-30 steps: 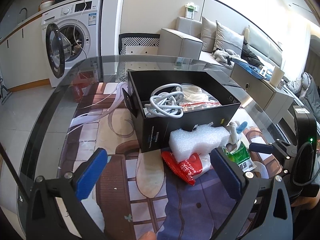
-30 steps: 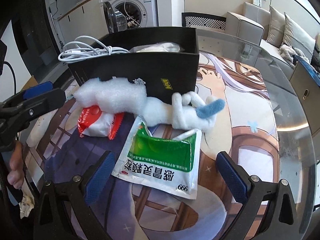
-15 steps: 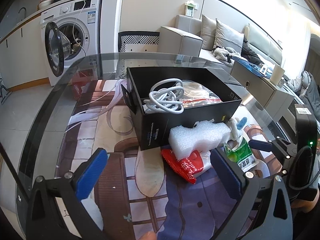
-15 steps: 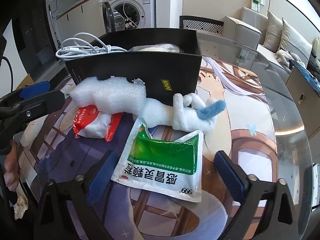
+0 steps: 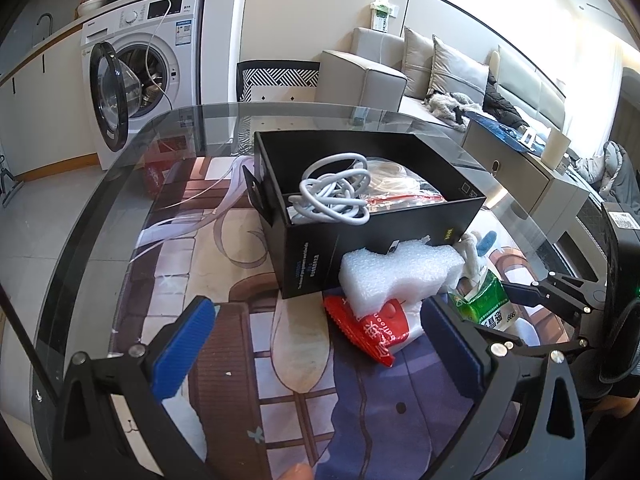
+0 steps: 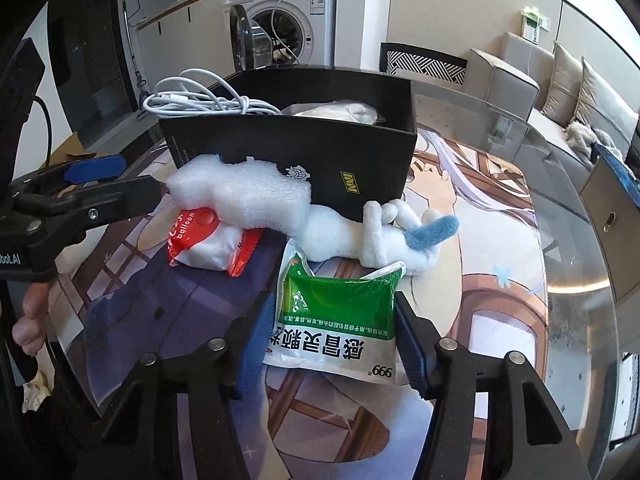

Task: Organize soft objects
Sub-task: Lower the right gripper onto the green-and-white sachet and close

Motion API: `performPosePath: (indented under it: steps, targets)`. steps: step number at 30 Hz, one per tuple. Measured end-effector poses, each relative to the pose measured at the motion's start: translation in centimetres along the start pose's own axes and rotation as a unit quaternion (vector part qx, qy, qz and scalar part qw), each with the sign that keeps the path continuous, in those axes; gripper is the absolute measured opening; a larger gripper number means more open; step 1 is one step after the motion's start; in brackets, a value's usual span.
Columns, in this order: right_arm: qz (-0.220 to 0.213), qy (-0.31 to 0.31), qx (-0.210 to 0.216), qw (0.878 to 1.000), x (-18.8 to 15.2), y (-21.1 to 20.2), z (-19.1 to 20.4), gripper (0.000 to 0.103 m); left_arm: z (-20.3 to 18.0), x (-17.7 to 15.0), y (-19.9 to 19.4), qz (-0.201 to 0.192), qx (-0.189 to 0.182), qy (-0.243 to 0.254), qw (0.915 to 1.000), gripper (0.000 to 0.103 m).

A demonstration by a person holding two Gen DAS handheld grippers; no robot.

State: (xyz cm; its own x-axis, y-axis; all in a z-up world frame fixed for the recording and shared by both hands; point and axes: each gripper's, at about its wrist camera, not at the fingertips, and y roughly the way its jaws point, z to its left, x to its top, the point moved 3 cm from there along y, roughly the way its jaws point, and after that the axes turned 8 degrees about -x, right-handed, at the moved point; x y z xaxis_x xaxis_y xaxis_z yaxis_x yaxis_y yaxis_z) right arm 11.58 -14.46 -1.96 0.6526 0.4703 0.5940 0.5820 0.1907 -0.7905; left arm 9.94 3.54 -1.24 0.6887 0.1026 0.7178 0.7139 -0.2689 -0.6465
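Observation:
A green and white medicine packet lies on the printed mat in front of a white plush toy with a blue ear. My right gripper is closing on the packet, and its pads press both side edges so that the packet buckles upward. White foam leans on a red and white balloon packet against the black box. My left gripper hovers open before the foam with nothing between its fingers.
The black box holds a coiled white cable and plastic bags. The round glass table carries a printed mat. Behind it stand a washing machine, a patterned chair and a sofa.
My right gripper's jaws have come in from wide apart onto the green packet's sides, and the packet has bulged. The left gripper has stayed where it was.

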Motion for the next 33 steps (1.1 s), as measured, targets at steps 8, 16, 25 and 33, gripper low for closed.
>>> performPosePath:
  steps: [8,16,25,33]
  targets:
    - [-0.010,-0.005,0.005,1.000,0.1,-1.0,0.0,0.054,0.1,0.0,-0.1,0.001,-0.001,-0.003,1.0000,0.103]
    - [-0.038,0.011,0.007,0.999,0.9,-2.9,-1.1,0.054,0.3,0.0,-0.2,0.003,-0.003,-0.005,1.0000,0.103]
    - [-0.070,0.030,0.007,0.997,1.6,-4.3,-2.0,0.054,0.2,-0.1,0.1,0.009,-0.008,-0.012,0.9999,0.103]
    - [-0.080,0.049,0.005,0.996,1.7,-4.6,-3.0,0.054,-0.8,-0.4,1.3,0.021,-0.015,-0.016,0.9995,0.103]
